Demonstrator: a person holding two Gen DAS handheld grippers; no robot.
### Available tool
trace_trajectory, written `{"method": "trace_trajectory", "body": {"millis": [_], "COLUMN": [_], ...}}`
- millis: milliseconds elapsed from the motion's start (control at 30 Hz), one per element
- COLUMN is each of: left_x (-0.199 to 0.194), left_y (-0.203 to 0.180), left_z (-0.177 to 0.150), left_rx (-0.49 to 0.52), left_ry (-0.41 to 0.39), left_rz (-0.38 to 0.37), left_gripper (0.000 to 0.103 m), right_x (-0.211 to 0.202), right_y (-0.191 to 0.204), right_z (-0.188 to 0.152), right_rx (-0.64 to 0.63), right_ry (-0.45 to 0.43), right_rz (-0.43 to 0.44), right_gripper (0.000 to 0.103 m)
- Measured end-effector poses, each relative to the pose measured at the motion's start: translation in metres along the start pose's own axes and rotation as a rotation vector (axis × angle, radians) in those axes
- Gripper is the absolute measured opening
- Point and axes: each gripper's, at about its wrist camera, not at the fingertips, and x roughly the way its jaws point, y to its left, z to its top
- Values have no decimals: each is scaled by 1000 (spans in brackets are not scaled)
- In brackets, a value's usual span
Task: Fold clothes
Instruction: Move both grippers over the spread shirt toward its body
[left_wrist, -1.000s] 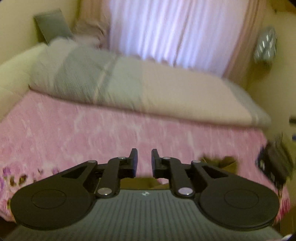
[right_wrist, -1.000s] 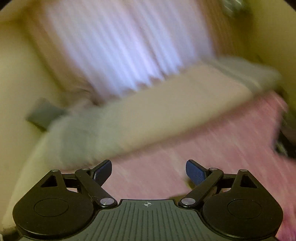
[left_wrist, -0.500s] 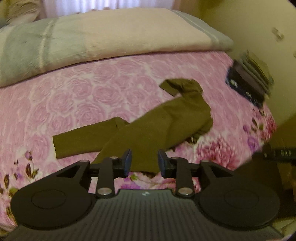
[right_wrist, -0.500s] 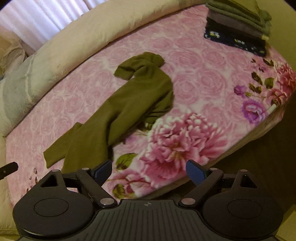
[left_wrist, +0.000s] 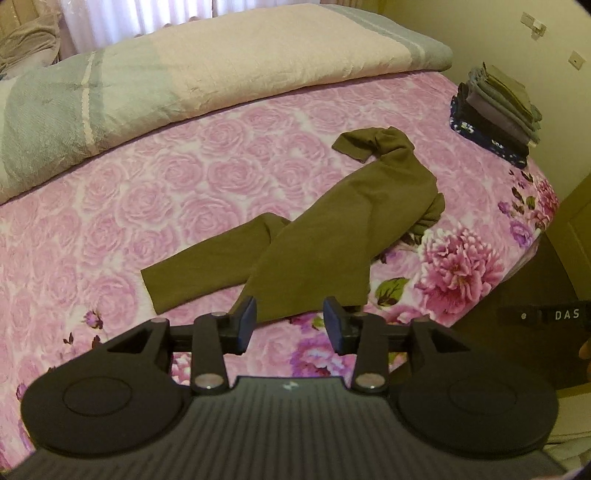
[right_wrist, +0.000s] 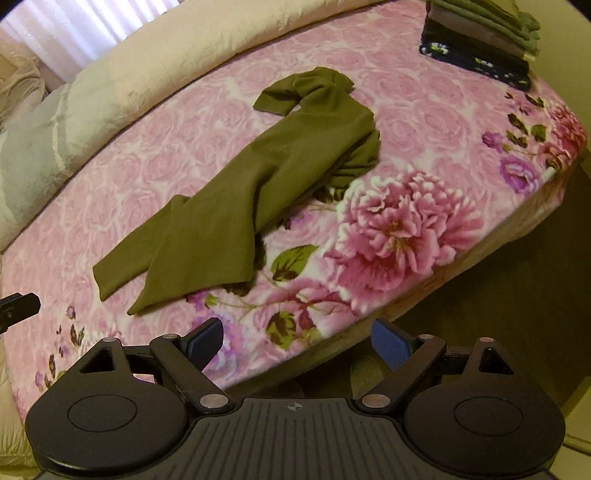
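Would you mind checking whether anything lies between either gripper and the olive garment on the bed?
Nothing visible does. The olive garment lies alone on the pink floral bedspread, with only bare cover between it and the open left gripper and open right gripper. The folded stack sits off at the far corner.

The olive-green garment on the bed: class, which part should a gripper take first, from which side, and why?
Probably the near hem of the olive-green garment, at its two front corners. It lies flat and single-layered toward the bed's front edge, right ahead of the open left gripper and open right gripper. Come in low from that front edge. The far end is bunched and twisted, so a poorer hold.
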Motion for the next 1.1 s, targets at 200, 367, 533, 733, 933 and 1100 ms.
{"method": "trace_trajectory", "body": {"millis": [200,367,533,733,933,1100], "left_x": [1,6,11,19,36,56], "left_y": [10,12,14,13,-5,-34], "left_z": [-6,-3,3,15,40,64], "left_rx": [18,15,0,-35,-77,-106], "left_ry": [1,6,5,-4,-1,7], "left_rz": [-18,-27,-13,22,67,108], "left_gripper": [38,38,38,38,39,39], "right_x": [-7,-9,-3,5,12,12], "right_y": [7,7,13,15,-5,-38], "right_z": [-10,-8,4,26,63,104], "right_rx": [10,21,-5,-56,-89,-100], "right_ry": [-10,-14,-13,-18,-18,-4], "right_rz": [-27,-46,-41,-27,-7,7], "right_gripper": [90,90,90,90,90,90]}}
